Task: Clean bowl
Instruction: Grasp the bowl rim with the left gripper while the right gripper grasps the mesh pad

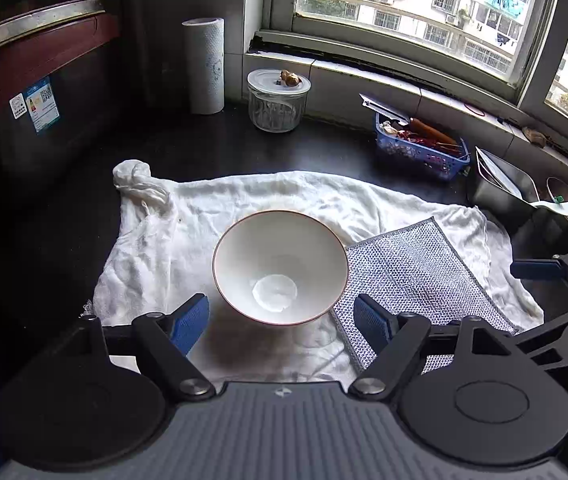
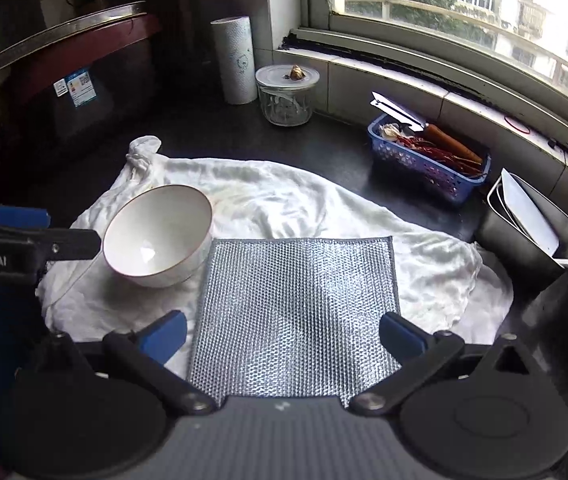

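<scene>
1. The white bowl [image 1: 280, 268] stands upright on a white cloth [image 1: 156, 240] spread over the dark table [image 1: 188, 148], about midway across the cloth; something pale lies in its bottom, though what it is cannot be told.
2. The left tool [image 1: 282, 320] hangs spread wide and empty, its blue pads [image 1: 190, 320] just short of the bowl's near wall, one to each side. The bowl lies straight ahead of it, along the line of its fingers.
3. The right tool [image 2: 282, 338] is likewise released and holds nothing. Directly ahead of it lies the silver mesh scouring cloth [image 2: 295, 312], flat on the white cloth, its near edge between the pads and its left edge touching or just beside the bowl.
4. So each tool is nearer its own thing: left to bowl, right to scouring cloth. The likely next step is for the left to steady the bowl's rim while the right pinches the cloth's near edge.
5. Toward the table's far edge stand a paper towel roll [image 1: 204, 66], a glass jar [image 1: 278, 100] and a blue basket [image 1: 419, 148], well apart from the work.
</scene>
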The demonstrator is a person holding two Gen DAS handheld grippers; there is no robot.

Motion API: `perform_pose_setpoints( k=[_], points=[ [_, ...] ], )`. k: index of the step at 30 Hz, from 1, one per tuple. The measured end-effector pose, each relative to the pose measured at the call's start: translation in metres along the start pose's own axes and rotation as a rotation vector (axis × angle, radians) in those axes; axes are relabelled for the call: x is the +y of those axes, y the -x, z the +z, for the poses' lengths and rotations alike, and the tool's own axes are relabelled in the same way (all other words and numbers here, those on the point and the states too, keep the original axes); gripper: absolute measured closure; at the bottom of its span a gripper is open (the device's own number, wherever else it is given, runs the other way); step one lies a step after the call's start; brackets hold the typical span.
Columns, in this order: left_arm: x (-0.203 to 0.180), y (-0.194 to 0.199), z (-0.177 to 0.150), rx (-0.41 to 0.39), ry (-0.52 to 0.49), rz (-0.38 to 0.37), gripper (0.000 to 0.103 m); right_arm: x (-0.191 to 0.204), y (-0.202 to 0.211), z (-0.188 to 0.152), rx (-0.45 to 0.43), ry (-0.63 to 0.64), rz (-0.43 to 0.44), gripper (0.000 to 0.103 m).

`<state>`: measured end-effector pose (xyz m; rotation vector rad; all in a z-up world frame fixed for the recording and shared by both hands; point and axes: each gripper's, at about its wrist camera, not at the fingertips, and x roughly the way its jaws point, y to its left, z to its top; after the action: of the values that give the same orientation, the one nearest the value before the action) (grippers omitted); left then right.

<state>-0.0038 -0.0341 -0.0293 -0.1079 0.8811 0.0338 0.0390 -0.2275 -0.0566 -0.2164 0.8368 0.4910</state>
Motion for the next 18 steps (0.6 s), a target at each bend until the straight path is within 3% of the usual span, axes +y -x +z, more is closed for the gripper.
perform_pose_setpoints(
  k=[4, 12, 18],
  points=[
    [0.008, -0.011, 0.004, 0.028, 0.023, -0.031, 0.023, 0.002, -0.017, -0.01, -0.008, 0.107, -0.04, 0.001],
    [0.028, -0.051, 0.026, 0.124, 0.018, -0.081, 0.023, -0.006, -0.064, -0.008, 0.091, 0.088, -0.019, 0.001],
    [0.044, -0.073, 0.035, 0.133, 0.05, -0.144, 0.023, -0.005, -0.09, -0.003, 0.146, 0.094, -0.053, 0.006]
  ],
)
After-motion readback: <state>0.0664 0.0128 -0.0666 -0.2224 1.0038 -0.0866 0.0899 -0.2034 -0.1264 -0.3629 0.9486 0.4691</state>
